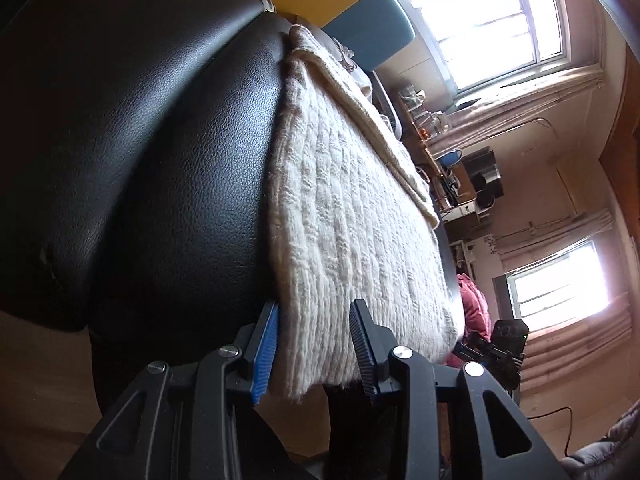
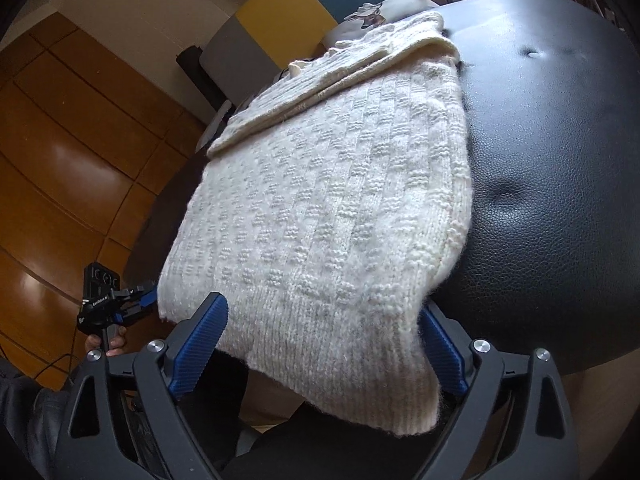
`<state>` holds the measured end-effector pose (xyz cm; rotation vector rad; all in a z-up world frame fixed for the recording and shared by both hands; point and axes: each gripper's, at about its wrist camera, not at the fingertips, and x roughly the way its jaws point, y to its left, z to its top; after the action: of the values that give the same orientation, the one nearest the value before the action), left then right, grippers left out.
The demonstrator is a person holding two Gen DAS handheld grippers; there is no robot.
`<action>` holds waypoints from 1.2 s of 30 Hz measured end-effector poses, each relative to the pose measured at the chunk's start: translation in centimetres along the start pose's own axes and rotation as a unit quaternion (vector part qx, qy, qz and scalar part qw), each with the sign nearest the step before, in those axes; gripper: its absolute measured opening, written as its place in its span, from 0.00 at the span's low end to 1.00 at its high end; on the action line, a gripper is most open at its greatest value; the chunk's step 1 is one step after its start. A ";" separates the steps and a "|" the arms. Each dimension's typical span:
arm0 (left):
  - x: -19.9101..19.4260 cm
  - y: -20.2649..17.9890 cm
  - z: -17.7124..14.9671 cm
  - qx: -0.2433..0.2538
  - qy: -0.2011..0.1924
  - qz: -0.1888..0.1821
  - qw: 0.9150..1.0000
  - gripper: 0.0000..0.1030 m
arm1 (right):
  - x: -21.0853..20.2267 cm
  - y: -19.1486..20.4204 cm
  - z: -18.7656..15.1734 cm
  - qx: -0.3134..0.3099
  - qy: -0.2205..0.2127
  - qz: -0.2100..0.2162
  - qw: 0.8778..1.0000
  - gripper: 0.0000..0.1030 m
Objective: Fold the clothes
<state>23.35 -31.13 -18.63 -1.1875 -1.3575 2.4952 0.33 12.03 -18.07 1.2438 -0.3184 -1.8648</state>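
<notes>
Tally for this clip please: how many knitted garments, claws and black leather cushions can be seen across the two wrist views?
Cream knitted sweater: 1
Claws: 2, the left claw and the right claw, each open around the sweater's hem
Black leather cushion: 1
Total: 4

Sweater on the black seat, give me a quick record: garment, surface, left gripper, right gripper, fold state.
garment: cream knit sweater
surface: black leather seat, hem hanging off its near edge
left gripper: open, fingers either side of the hem corner
right gripper: open, straddling the hem
fold state: sleeve folded across the far end; body not yet folded
</notes>
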 end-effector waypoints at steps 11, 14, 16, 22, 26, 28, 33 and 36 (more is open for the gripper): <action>1.8 -1.5 0.9 0.031 -0.009 0.035 0.999 0.11 | -0.3 0.4 -0.1 -0.031 0.002 -0.052 0.998 0.63; 1.9 -1.8 0.8 0.047 -0.011 0.053 0.997 0.08 | -0.7 -0.4 -0.1 -0.023 0.001 -0.083 0.996 0.17; 2.0 -2.1 0.8 0.055 -0.013 0.061 0.997 0.08 | -0.7 -0.6 -0.3 -0.020 -0.003 -0.084 0.996 0.17; 2.1 -2.5 0.6 0.072 -0.017 0.074 0.995 0.06 | -0.6 -0.1 -0.2 -0.029 0.000 -0.093 0.995 0.17; 2.0 -2.7 0.6 0.075 -0.023 0.071 0.994 0.06 | -0.5 0.2 -0.1 -0.027 0.004 -0.093 0.995 0.17; 2.1 -3.0 0.6 0.080 -0.025 0.065 0.994 0.06 | -0.6 0.3 0.1 -0.025 0.001 -0.093 0.995 0.17; 1.3 -4.0 1.1 0.089 -0.042 0.048 0.994 0.05 | -0.8 1.1 0.9 -0.020 -0.015 -0.071 0.997 0.17; 0.7 -4.5 1.6 0.094 -0.048 0.035 0.994 0.05 | -1.0 1.5 1.5 -0.019 -0.026 -0.059 0.998 0.17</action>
<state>20.50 -29.23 -15.28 -1.1077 -1.0880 2.6911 -0.04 11.50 -15.80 1.2123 -0.2396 -1.9969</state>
